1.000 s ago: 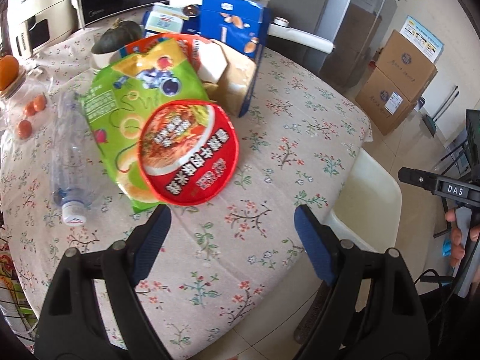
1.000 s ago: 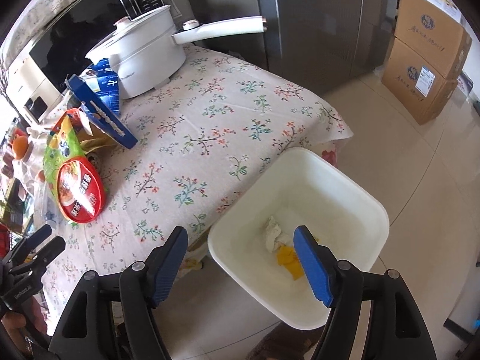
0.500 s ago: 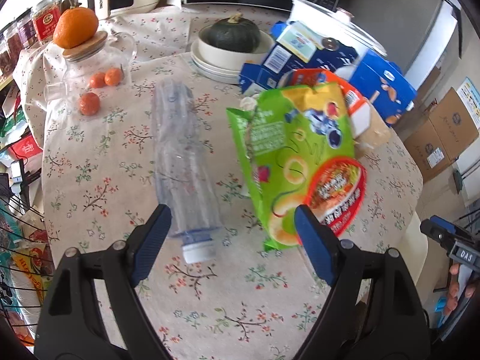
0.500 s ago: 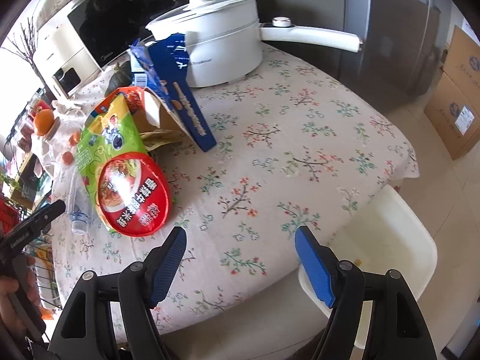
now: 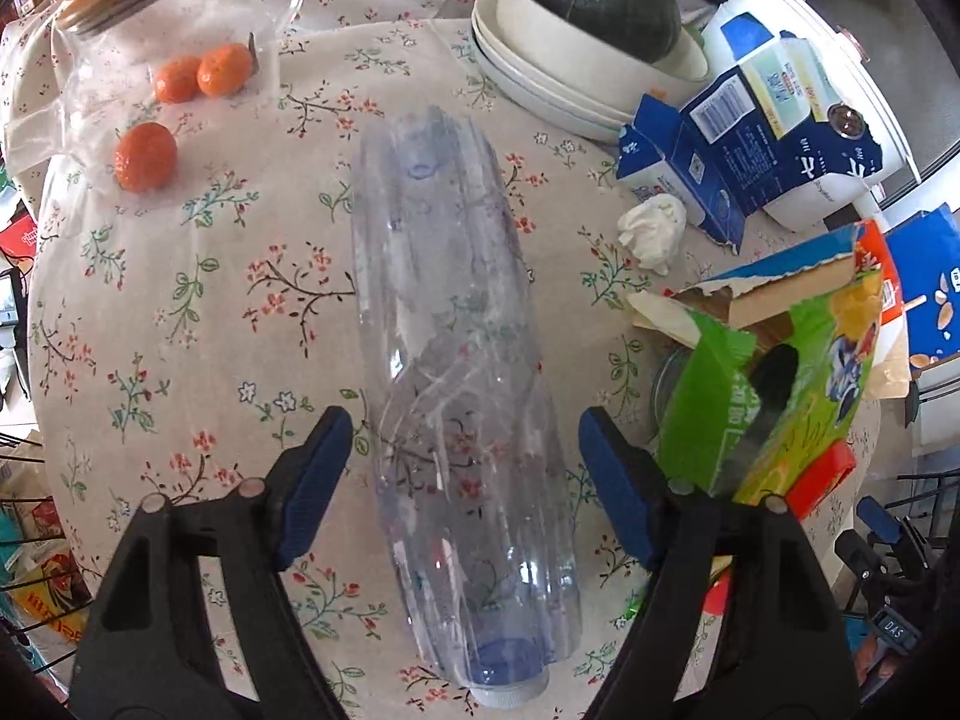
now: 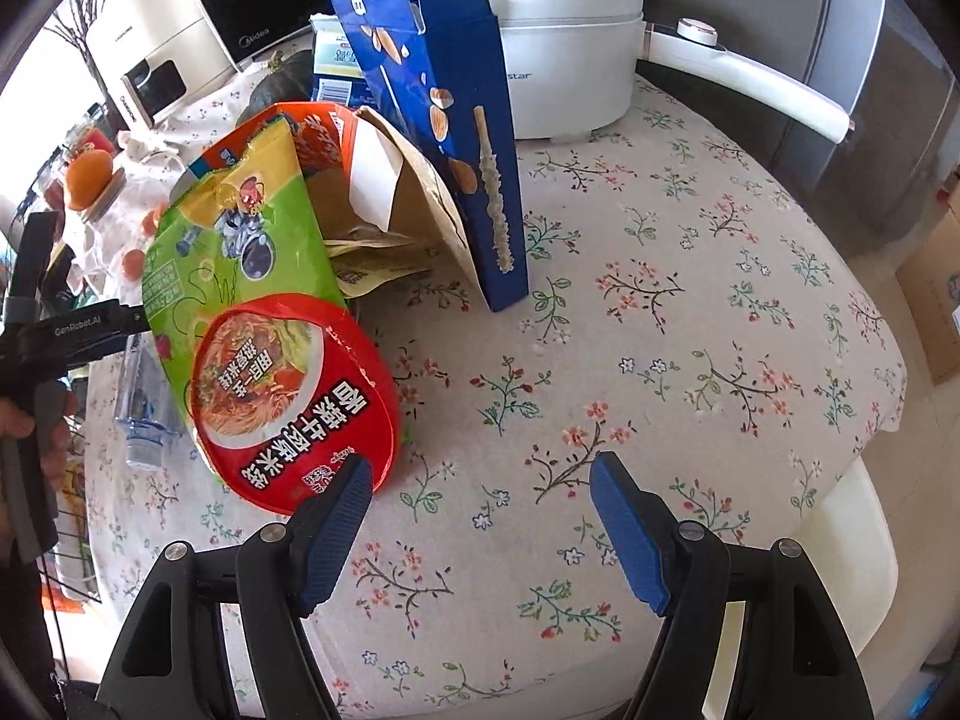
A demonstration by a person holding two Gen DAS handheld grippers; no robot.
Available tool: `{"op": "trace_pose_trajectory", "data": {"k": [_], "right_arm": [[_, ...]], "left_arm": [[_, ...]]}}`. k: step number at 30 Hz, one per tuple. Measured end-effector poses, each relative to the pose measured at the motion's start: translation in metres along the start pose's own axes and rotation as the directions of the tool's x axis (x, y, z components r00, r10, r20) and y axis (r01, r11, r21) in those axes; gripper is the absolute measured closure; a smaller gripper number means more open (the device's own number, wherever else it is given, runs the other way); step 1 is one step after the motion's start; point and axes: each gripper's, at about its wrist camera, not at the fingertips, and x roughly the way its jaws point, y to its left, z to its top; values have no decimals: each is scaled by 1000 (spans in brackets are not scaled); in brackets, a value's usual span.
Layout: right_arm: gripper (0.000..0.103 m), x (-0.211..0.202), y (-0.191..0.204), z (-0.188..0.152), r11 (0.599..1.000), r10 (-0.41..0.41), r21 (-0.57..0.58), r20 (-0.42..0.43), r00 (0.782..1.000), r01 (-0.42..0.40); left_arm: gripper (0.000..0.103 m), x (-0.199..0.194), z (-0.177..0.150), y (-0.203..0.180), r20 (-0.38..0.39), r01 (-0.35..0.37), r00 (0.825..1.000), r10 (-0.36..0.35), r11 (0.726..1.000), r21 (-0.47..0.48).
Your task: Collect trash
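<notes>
Plastic bottle (image 5: 462,396), cap end (image 5: 510,697) partly cropped

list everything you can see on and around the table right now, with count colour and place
crushed clear plastic bottle: 1, clear with a pale cap, lying between the left fingers
green snack bag: 1, green, on the trash pile
red noodle lid: 1, red, leaning on the bag
tall blue snack box: 1, blue, upright by the pot
blue milk cartons: 2, blue-white, near the bowls
crumpled white tissue: 1, white
small oranges: 3, under the glass jar
dark green squash: 1, in a bowl
white electric pot: 1, at the back
left gripper: closing, pads off the bottle
right gripper: open, empty
</notes>
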Motion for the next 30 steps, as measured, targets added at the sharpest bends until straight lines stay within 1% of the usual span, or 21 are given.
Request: {"op": "trace_pose_trajectory", "data": {"k": [1, 3, 6, 11, 13, 16, 21, 24, 25, 26, 27, 28, 29, 30], "right_arm": [[27, 3, 1, 1, 1000, 0, -2, -4, 1000, 0], [27, 9, 1, 3, 1000, 4, -2, -8, 1000, -4], [27, 18, 2, 6, 999, 32, 7, -15, 999, -32], [30, 31, 7, 8, 995, 102, 12, -17, 995, -102], [30, 35, 9, 10, 992, 124, 17, -20, 992, -123], [30, 42, 13, 13, 987, 161, 23, -23, 987, -161], [30, 51, 24, 17, 979, 201, -16, -23, 979, -201], [30, 57, 31, 19, 974, 223, -32, -23, 975, -223], [33, 59, 32, 18, 971, 235, -33, -24, 972, -235], [42, 59, 36, 17, 968, 250, -33, -26, 968, -250], [48, 55, 38, 17, 961, 274, -30, -31, 961, -274], [59, 53, 37, 16, 954, 296, -26, -37, 954, -297], [68, 52, 39, 15, 952, 304, -26, -41, 952, -305], [73, 50, 40, 13, 950, 310, -28, -44, 950, -311]], "left_arm": [[36, 4, 0, 1, -12, 10, 1000, -10, 1000, -6], [36, 5, -4, 7, -14, 48, 999, -48, 998, -37], [37, 2, -14, 13, -16, 81, 996, -82, 994, -79], [38, -14, -39, 20, 17, 110, 994, -109, 989, -103], [41, -25, -49, 20, 34, 118, 993, -115, 988, -104], [41, -47, -55, 20, 77, 136, 989, -129, 986, -96], [41, -77, -78, 11, 133, 118, 985, -112, 992, -40], [41, -92, -94, 12, 158, 130, 980, -124, 991, -29], [41, -95, -97, 11, 163, 130, 979, -125, 991, -22], [41, -94, -101, 10, 167, 127, 978, -122, 992, -16], [41, -95, -104, 10, 171, 125, 978, -121, 992, -12], [41, -96, -107, 11, 174, 127, 977, -123, 992, -12], [41, -97, -109, 11, 176, 130, 976, -126, 991, -12], [41, -97, -112, 11, 178, 133, 976, -128, 991, -12]]}}
